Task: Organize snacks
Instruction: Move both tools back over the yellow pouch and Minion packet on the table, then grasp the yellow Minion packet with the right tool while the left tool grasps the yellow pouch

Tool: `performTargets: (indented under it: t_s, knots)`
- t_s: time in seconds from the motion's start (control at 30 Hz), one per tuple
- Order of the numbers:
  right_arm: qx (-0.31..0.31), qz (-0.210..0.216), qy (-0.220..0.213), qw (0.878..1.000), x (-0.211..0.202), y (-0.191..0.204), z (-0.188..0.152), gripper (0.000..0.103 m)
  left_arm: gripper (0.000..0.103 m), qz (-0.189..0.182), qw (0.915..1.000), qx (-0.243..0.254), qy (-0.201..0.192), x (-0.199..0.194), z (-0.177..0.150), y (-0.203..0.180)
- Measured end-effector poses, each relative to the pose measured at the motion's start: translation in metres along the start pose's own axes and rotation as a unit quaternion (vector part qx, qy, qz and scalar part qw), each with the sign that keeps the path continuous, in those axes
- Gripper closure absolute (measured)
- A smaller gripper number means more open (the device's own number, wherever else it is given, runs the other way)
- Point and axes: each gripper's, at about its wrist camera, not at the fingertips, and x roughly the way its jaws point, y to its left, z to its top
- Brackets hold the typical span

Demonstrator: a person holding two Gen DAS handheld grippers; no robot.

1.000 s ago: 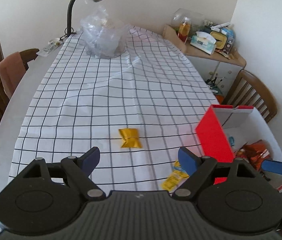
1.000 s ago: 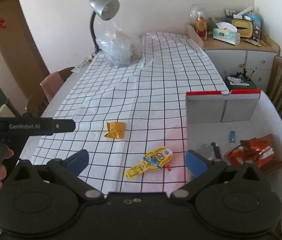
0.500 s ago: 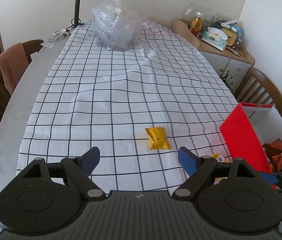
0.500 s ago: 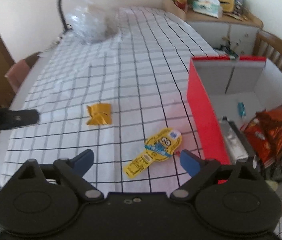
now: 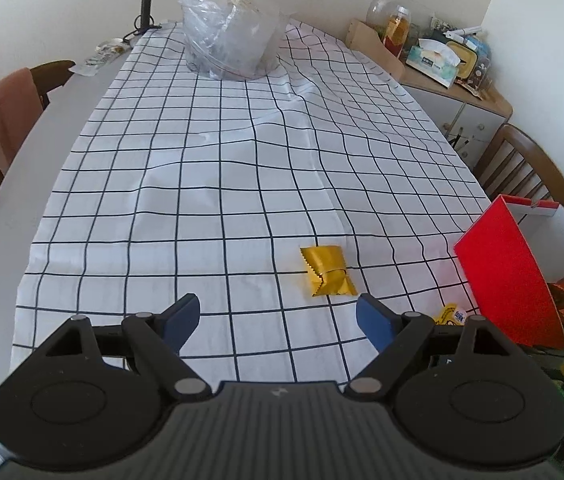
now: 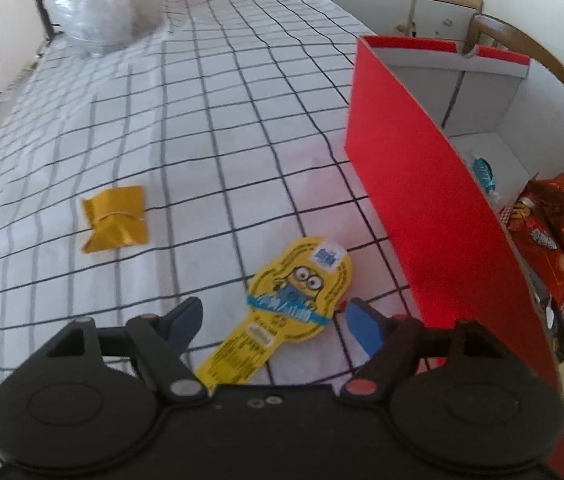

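Right claw (image 6: 272, 322) has just been closing, blue pads either side of flat yellow cartoon-printed snack pack (image 6: 289, 312), not yet pinching. Left claw (image 5: 278, 320) spread, empty; crinkled gold foil packet (image 5: 327, 270) just beyond. Red cardboard box (image 6: 421, 200) right, holding orange bags (image 6: 553, 224).

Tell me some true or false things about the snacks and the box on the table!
1. The gold packet lies inside the red box. False: it lies on the checked tablecloth.
2. The yellow cartoon snack lies between the right gripper jaws. True.
3. Orange snack bags are in the box. True.
4. The left gripper holds the gold packet. False: its jaws are open and empty.
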Motion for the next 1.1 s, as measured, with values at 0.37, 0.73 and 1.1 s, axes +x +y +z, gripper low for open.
performTargets:
  t_s: [0.37,0.73,1.1]
  knots:
    - [-0.002,-0.016,0.003,1.0,0.013,-0.003,0.0,0.045,0.017,-0.009,0.9997,0.001,0.022,0.034,0.009,-0.008]
    - [-0.038,-0.013,0.002,0.999,0.009,-0.006,-0.003,0.052,0.017,-0.004,0.9977,0.01,0.067,0.082,0.028,-0.027]
    - [-0.034,0.019,0.015,0.999,-0.011,-0.018,-0.008,0.052,0.036,-0.006,0.9915,0.031,0.126,0.138,0.043,-0.045]
